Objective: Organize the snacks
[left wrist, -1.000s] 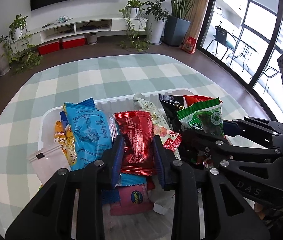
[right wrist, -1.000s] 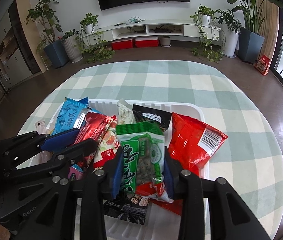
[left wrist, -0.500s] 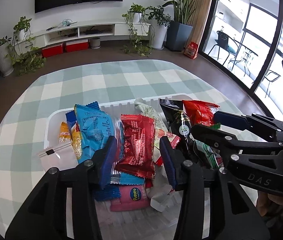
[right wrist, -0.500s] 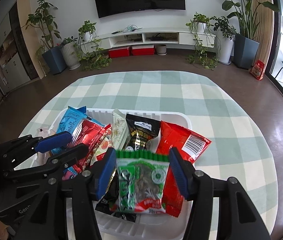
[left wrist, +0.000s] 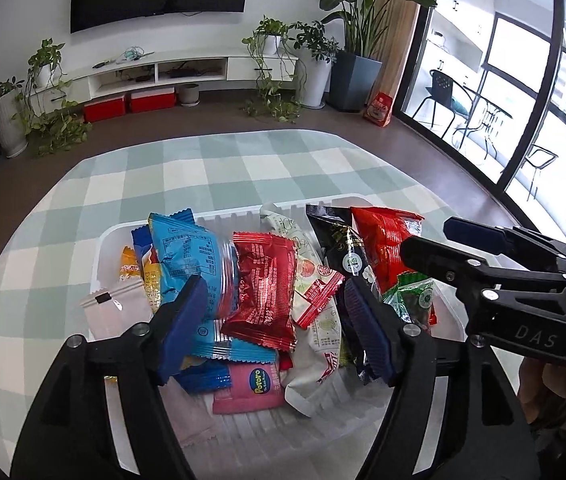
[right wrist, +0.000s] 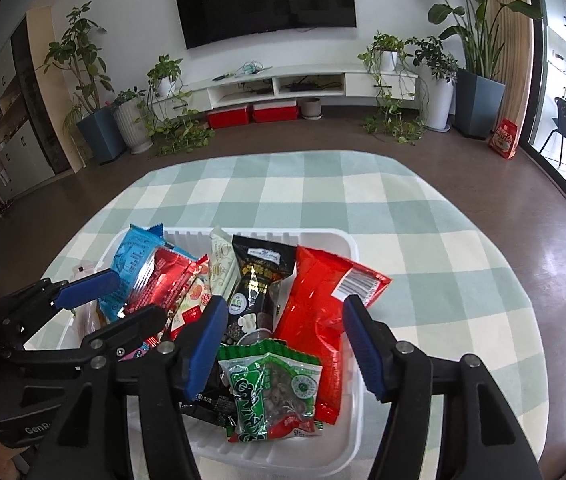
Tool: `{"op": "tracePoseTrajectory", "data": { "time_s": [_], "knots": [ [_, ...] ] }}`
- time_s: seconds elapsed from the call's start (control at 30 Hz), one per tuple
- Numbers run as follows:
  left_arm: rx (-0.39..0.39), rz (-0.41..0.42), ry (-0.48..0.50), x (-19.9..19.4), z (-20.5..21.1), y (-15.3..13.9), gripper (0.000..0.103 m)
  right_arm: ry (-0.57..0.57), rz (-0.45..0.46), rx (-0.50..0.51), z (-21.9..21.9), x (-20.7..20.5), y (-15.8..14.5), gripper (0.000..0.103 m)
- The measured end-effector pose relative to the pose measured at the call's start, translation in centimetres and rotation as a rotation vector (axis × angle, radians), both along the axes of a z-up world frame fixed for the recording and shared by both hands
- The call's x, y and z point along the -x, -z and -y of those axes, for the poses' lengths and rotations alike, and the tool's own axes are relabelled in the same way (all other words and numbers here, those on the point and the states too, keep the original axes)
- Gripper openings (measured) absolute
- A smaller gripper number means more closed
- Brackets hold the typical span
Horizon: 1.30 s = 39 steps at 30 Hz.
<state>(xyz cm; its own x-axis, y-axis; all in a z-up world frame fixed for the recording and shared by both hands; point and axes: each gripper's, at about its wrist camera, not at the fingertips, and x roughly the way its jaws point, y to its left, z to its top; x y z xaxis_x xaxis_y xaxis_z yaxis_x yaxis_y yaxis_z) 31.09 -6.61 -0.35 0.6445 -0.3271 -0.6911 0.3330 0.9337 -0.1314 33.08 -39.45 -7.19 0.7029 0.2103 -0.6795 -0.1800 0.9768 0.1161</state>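
Centrally, a white tray [right wrist: 353, 248] sits on a green-and-white checked rug [right wrist: 423, 216] and holds a pile of snack packets. In the right wrist view, a green packet [right wrist: 273, 394] lies flat at the tray's near end, in the lower centre of the frame. A black packet [right wrist: 259, 280] stands just above it, and a large red bag [right wrist: 319, 308] leans against the tray's right wall. A blue packet [right wrist: 133, 256] and a shiny red packet [right wrist: 157, 280] occupy the tray's left side.

In the left wrist view, the blue packet [left wrist: 189, 256] and the red packet [left wrist: 267, 280] appear at centre frame, with a pink packet [left wrist: 251, 386] lower down on the tray floor. A small white pouch [left wrist: 113, 310] lies at the tray's left edge.

The right gripper [right wrist: 285, 346] hovers over the green packet with its jaws spread wide, gripping nothing. The left gripper [left wrist: 273, 328] sits above the red packet, its jaws likewise spread wide and empty.

At the top of both frames, a television [right wrist: 265, 0] hangs on the wall above a white shelf unit [right wrist: 303, 80], flanked by potted plants [right wrist: 473, 56].
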Motion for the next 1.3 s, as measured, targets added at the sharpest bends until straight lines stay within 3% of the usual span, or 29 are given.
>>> {"op": "tracePoseTrajectory", "data": {
  "time_s": [0.2, 0.3, 0.37, 0.5, 0.63, 0.83, 0.93, 1.07, 1.17, 1.3],
  "knots": [
    [-0.022, 0.043, -0.008, 2.1, 0.0, -1.4, 0.077, 0.028, 0.064, -0.019, 0.9, 2.2, -1.5, 0.080],
    [-0.035, 0.085, -0.039, 4.2, -0.4, -2.3, 0.089, 0.035, 0.091, -0.019, 1.0, 3.8, -2.1, 0.083],
    [-0.040, 0.132, -0.070, 6.0, -0.9, -3.2, 0.103, 0.044, 0.114, -0.028, 1.2, 5.1, -2.6, 0.087],
    [-0.053, 0.209, -0.108, 10.2, -1.7, -4.8, 0.103, 0.064, 0.143, -0.059, 1.5, 8.0, -3.3, 0.091],
    [-0.118, 0.291, -0.166, 14.9, -1.9, -6.5, 0.103, 0.074, 0.191, -0.065, 1.3, 11.4, -4.3, 0.092],
    [-0.200, 0.411, -0.340, 21.4, -2.8, -9.3, 0.103, 0.117, 0.353, -0.088, 1.4, 17.7, -6.9, 0.102],
    [-0.157, 0.402, -0.410, 23.8, -4.0, -10.9, 0.103, 0.142, 0.451, -0.098, 1.5, 20.9, -8.6, 0.103],
    [-0.139, 0.487, -0.436, 27.1, -4.8, -13.4, 0.103, 0.172, 0.605, -0.083, 1.3, 25.3, -11.2, 0.103],
    [-0.109, 0.500, -0.418, 28.9, -5.2, -14.8, 0.103, 0.172, 0.704, -0.088, 1.3, 28.0, -12.9, 0.103],
    [-0.105, 0.493, -0.421, 30.6, -5.4, -15.8, 0.103, 0.153, 0.730, -0.100, 1.2, 30.2, -14.5, 0.103]
  ]
}}
